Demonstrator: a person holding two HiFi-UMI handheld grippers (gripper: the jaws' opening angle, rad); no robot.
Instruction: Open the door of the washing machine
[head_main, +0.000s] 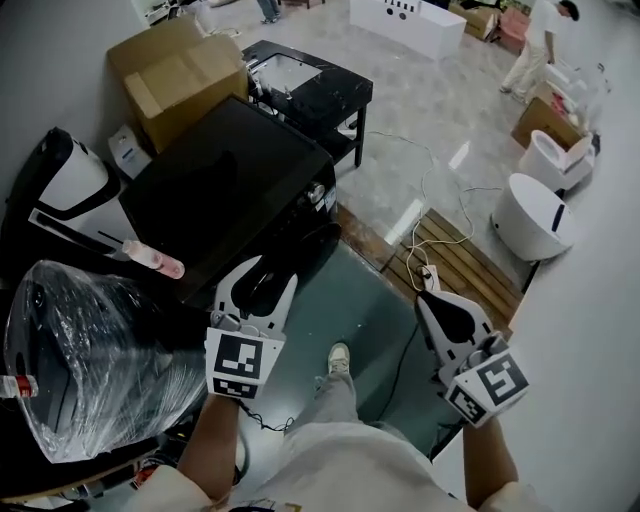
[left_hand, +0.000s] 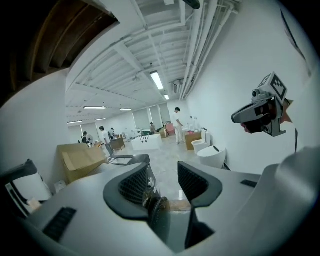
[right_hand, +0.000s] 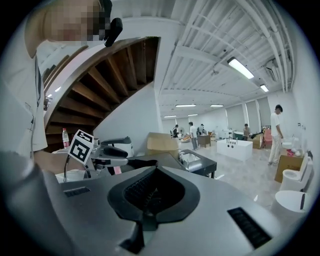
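Large warehouse-style workshop hall, white ceramic toilets (head_main: 532, 215) stood on a glossy grey floor (head_main: 420, 110), big brown cardboard boxes (head_main: 180, 70) sat by the wall, exposed white ceiling pipes (left_hand: 197, 45) and long strip lights (left_hand: 156, 80) ran overhead.

Glossy grey floor (head_main: 440, 100), white wall (head_main: 590, 330), ceiling strip lights (left_hand: 156, 80), cardboard boxes (head_main: 180, 70)

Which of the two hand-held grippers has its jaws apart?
The left white hand-held gripper: a clear gap shows between its black pads, nothing held. The right white hand-held gripper has its jaws together.
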